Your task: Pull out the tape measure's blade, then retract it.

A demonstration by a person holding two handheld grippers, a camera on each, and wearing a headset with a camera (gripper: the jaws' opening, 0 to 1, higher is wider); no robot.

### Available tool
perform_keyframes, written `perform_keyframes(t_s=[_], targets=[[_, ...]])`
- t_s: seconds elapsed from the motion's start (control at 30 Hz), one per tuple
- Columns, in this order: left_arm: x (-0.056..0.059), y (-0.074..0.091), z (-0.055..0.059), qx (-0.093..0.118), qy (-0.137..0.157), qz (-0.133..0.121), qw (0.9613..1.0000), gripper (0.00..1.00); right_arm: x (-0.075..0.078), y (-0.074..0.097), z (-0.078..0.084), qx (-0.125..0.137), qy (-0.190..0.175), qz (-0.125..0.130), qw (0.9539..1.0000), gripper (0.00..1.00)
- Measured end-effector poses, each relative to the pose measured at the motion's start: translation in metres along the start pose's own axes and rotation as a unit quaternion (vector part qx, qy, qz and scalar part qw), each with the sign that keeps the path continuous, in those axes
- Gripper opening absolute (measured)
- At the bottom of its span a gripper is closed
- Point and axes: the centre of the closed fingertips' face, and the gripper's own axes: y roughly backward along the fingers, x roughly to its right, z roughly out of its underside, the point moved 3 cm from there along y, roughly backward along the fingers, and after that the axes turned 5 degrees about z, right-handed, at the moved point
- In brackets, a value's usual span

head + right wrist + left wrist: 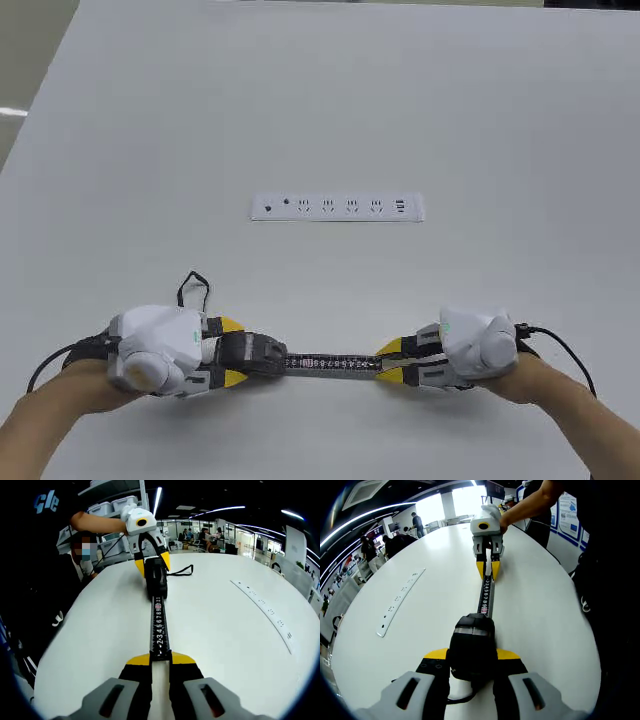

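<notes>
Pulling out: left gripper (231, 352) clamped on case (255, 354), right gripper (391, 361) seemingly pinching blade (330, 362) tip; next, easing back toward case.

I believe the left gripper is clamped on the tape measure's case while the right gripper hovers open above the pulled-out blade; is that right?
Not quite. The left gripper is clamped on the tape measure's case, but the right gripper is not hovering open: it is shut on the end of the blade, as the right gripper view shows.
</notes>
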Motion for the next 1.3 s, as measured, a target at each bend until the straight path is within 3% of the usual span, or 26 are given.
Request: perform_keyframes(t_s=[1.3], targets=[[-0.001, -0.003, 0.0, -0.003, 0.008, 0.003, 1.0, 0.29, 0.012, 0.049, 0.041, -0.027, -0.016, 0.01, 0.9995, 0.09]])
